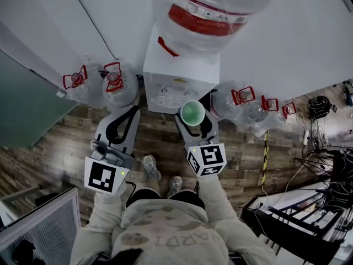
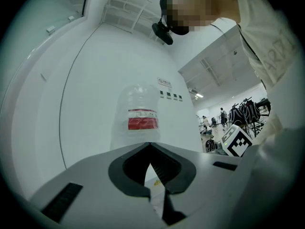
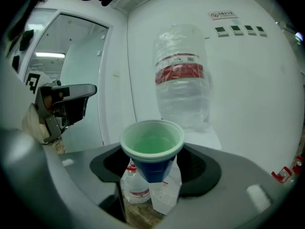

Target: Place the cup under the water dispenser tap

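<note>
A white water dispenser (image 1: 177, 73) stands against the wall with a big clear bottle (image 1: 204, 7) with a red band on top. My right gripper (image 1: 194, 121) is shut on a cup (image 1: 192, 113), blue outside and green inside, held upright just before the dispenser's front, toward its right side. In the right gripper view the cup (image 3: 152, 147) sits between the dark pads (image 3: 202, 168), with the bottle (image 3: 181, 75) behind. My left gripper (image 1: 131, 112) hovers left of the dispenser front, its tips together and nothing in them. The taps are hard to make out.
Several empty water jugs with red handles lie on the wooden floor beside the dispenser, some on the left (image 1: 113, 83) and some on the right (image 1: 242, 101). Cables and stands (image 1: 322, 170) crowd the right side. A wire cage (image 1: 47, 225) is at the lower left.
</note>
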Available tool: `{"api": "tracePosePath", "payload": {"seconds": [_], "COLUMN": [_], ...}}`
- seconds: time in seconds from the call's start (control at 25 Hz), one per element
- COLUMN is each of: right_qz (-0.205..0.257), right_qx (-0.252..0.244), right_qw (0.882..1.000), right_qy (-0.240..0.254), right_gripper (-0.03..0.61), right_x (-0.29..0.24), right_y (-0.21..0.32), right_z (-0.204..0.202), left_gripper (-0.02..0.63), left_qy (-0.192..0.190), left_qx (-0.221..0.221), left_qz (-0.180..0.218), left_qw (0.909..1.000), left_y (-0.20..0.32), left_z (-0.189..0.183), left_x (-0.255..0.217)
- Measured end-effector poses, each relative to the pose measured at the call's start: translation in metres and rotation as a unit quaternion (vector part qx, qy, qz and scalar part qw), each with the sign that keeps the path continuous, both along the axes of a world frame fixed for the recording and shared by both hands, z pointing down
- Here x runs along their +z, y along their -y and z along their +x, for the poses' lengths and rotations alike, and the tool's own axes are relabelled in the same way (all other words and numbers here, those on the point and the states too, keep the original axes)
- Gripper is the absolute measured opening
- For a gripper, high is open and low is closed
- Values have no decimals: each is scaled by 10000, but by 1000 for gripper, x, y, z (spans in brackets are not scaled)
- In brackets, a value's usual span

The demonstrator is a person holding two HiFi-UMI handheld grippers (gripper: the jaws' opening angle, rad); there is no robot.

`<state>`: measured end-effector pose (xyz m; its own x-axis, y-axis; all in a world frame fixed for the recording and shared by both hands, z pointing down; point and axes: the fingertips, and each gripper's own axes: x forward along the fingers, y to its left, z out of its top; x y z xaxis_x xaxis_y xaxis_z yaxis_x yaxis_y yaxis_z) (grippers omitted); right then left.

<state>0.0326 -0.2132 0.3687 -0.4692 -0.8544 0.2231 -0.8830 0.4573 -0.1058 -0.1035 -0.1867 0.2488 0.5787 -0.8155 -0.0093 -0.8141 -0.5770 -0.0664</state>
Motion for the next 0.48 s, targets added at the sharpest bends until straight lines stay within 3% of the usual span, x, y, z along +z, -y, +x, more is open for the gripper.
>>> {"api": "tracePosePath", "payload": {"seconds": [0.48], "right_qz": [-414], "right_qx": [1], "right_qw": [9989], "right_qy": [-230], "right_gripper": [310], "right_x": [95], "right_y": [38], "right_z": [-20], "left_gripper": [5], "left_qy": [1], "left_qx": [126], "left_qz": [-329], "left_qw": [9994], "left_y": [35], "left_z": [-16], "left_x": [66]}}
